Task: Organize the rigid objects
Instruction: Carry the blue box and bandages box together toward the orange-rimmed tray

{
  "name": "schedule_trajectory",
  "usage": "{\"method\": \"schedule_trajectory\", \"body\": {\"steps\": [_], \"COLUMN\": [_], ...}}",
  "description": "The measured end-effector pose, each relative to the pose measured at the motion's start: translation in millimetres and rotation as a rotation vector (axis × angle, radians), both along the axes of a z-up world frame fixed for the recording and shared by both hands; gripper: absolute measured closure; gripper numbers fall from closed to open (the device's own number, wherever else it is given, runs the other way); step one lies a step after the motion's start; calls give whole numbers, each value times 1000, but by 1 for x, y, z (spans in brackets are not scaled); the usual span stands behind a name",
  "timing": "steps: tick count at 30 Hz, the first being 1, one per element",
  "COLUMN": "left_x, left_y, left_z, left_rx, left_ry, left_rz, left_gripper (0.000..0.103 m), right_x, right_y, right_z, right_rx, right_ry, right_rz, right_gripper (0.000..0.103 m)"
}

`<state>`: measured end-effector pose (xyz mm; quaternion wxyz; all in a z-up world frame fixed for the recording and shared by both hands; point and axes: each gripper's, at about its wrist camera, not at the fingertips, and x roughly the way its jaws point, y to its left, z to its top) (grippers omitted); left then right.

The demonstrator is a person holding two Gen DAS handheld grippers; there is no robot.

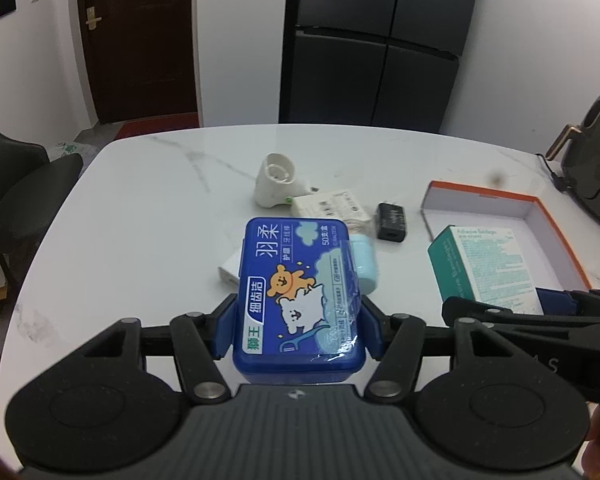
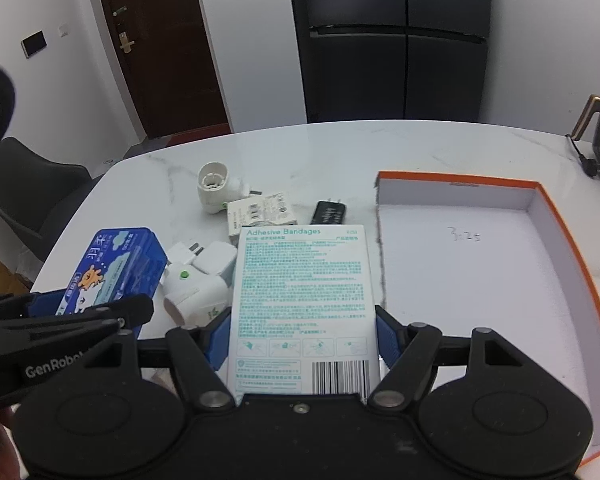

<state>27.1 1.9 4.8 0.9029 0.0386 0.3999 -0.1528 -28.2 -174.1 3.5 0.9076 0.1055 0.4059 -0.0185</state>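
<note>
My left gripper [image 1: 298, 322] is shut on a blue dental floss box [image 1: 300, 296] with a bear picture, held above the white marble table [image 1: 140, 200]. It also shows in the right wrist view [image 2: 116, 268]. My right gripper [image 2: 301, 336] is shut on a white and teal adhesive bandages box [image 2: 303, 300], held just left of the orange-rimmed white tray [image 2: 571, 240]. The bandages box also shows in the left wrist view [image 1: 487, 264], at the tray [image 1: 539, 208].
On the table lie a white bulb socket adapter [image 2: 214, 190], a cream labelled box [image 2: 260, 214], a black charger [image 2: 329, 213], white plug adapters [image 2: 196, 280] and a light blue item [image 1: 365, 260]. A dark air fryer [image 1: 595, 160] stands far right. Dark chairs [image 1: 16, 184] stand left.
</note>
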Motion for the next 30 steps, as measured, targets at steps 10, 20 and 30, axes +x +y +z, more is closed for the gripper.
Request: {"method": "schedule_trajectory", "body": {"steps": [10,20,30], "left_x": [-11,-16,-21], "left_y": [-33,-59,-84], "left_z": [5,4,7], "left_rx": [7,4,6], "left_ry": [-15,-13,-20], "left_rz": [-40,-60,-85], "left_gripper": [41,41,41], "right_x": [-18,-29,-36], "right_y": [-32,-56,-81], "right_z": [9,10,11], "right_rx": [9,11,16], "right_ry": [-8,-4,-5], "right_rz": [-45,-74,-99], "right_gripper": [19,19,19]}}
